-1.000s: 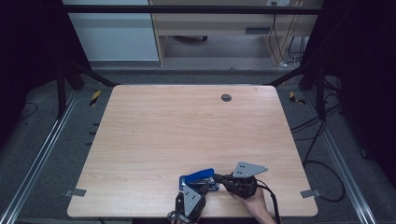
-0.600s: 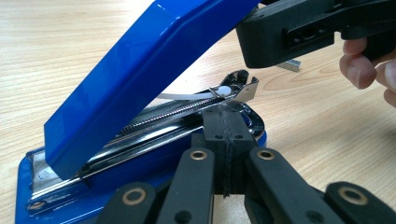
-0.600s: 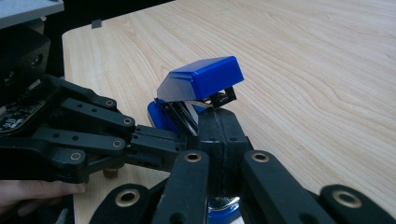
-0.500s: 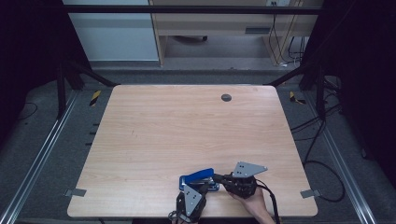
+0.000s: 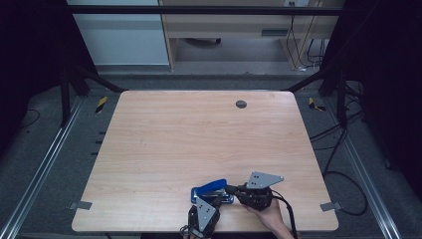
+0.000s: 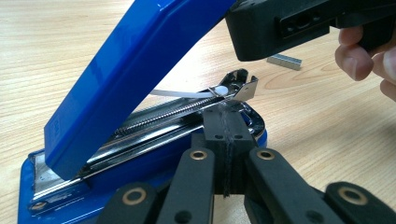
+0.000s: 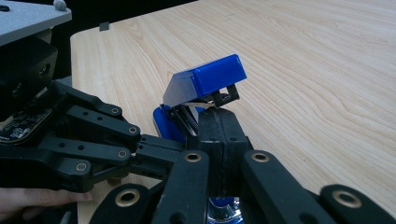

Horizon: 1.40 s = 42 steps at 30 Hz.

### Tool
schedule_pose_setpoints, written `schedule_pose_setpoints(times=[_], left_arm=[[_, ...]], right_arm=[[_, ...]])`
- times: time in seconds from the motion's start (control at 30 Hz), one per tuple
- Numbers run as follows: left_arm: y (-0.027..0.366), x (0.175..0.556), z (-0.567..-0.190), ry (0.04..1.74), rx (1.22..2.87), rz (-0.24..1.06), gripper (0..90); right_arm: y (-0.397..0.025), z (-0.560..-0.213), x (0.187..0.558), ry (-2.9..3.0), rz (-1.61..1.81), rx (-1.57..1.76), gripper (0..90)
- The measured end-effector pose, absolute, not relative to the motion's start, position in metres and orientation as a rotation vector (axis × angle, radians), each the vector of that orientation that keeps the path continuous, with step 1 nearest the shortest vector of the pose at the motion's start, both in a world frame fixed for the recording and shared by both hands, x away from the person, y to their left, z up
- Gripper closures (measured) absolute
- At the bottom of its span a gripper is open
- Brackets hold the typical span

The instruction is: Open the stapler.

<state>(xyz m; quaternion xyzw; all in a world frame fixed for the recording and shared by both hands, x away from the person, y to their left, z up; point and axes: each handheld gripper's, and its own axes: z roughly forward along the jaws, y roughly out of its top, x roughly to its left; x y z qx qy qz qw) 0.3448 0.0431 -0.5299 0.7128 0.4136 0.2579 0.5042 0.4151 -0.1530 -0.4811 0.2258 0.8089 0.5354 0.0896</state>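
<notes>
Left claw [image 6: 224, 135]: jaws pressed together at lower centre of the left gripper view, their tips meeting the front end of the metal staple rail [image 6: 187, 114] of the blue stapler [image 6: 135, 70]. Whether anything is pinched between them cannot be told. The stapler's blue lid is raised at a steep tilt, hinged at the lower left of that frame, with its blue base flat on the surface [image 6: 327, 140]. A short strip of staples [image 6: 284, 61] lies on the surface in the upper right, apart from the stapler.

Right claw [image 7: 219, 140]: jaws together at lower centre of the right gripper view, tips at the open mouth of the stapler, just under the raised lid; contact cannot be confirmed. The left claw's linkage occupies the left of that frame.

High view: stapler [image 5: 211, 189] sits near the bottom edge of the surface, centre-right, left claw [image 5: 215, 199] below it, right claw [image 5: 230, 189] at its right.
</notes>
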Motion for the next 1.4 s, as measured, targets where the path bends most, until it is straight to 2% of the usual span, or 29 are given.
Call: schedule_pose_setpoints(times=[1.4], left_arm=[[0.043, 0.344, -0.53, 1.001, 1.717, 0.627, 89.7]], right_arm=[[-0.141, -0.472, 0.42, 2.39, 1.689, 0.635, 90.0]])
